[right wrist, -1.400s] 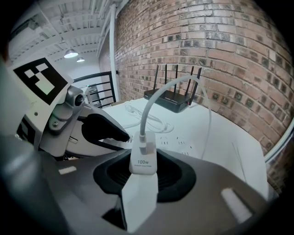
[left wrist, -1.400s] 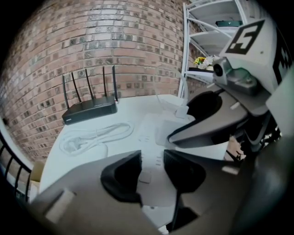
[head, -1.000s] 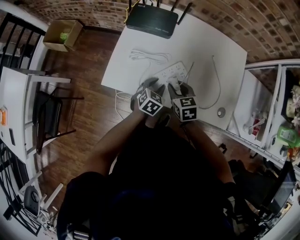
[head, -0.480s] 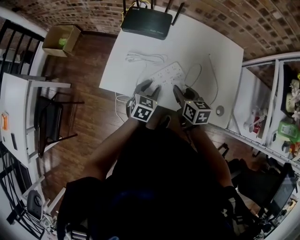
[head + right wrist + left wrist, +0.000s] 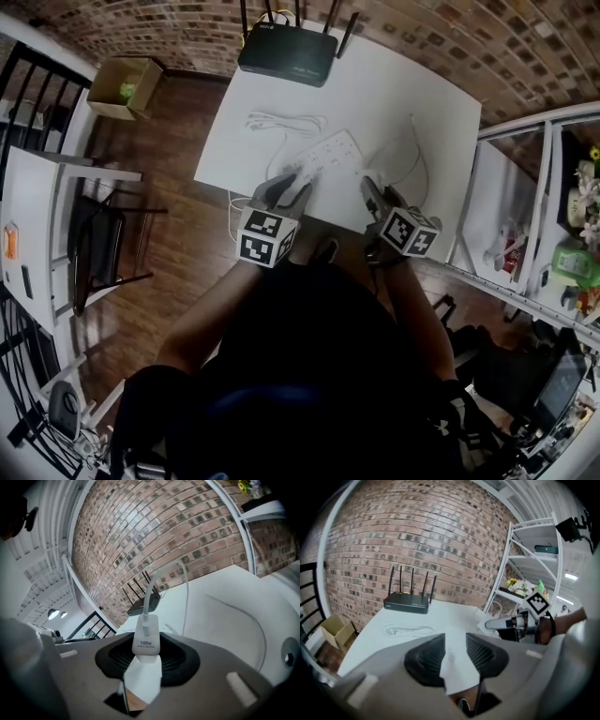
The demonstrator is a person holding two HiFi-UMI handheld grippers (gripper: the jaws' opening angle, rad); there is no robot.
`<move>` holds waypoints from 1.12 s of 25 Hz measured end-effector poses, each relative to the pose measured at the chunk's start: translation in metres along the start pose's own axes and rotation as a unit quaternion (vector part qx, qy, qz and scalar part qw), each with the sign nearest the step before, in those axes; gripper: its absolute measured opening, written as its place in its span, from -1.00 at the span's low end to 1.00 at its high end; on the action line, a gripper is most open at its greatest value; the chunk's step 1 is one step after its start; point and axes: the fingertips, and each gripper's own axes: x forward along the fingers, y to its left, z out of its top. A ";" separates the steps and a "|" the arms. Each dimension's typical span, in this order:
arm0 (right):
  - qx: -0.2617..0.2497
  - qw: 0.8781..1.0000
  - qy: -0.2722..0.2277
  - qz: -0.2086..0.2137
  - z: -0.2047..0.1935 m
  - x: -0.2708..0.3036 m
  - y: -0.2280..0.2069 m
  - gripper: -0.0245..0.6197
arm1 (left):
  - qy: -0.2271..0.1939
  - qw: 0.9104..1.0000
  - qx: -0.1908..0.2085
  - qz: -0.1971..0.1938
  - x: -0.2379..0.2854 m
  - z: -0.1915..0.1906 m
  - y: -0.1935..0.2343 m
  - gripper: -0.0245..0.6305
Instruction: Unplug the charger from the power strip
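Your right gripper [image 5: 378, 194] is clamped on the white charger [image 5: 146, 641], holding it clear of the power strip [image 5: 328, 150], which lies on the table [image 5: 422, 94] just to its far left. The cord [image 5: 147, 603] arches up from the charger, so the plug looks to be out. Your left gripper [image 5: 454, 652] has just been narrowing its jaws, which stand apart with nothing between them. It hovers by the strip's near end, probably placed to steady it.
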 end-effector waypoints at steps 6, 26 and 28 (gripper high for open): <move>0.045 0.999 -0.022 -0.012 0.004 -0.015 -0.024 -0.49 | -0.010 1.000 -0.009 0.000 -0.009 0.007 -0.007 -0.50; 0.264 0.963 -0.032 -0.049 -0.039 -0.013 -0.119 -0.49 | -0.007 1.000 -0.025 0.001 -0.015 0.004 -0.013 -0.50; 0.277 0.959 -0.031 -0.055 -0.043 -0.013 -0.126 -0.49 | -0.008 1.000 -0.026 0.001 -0.016 0.005 -0.012 -0.50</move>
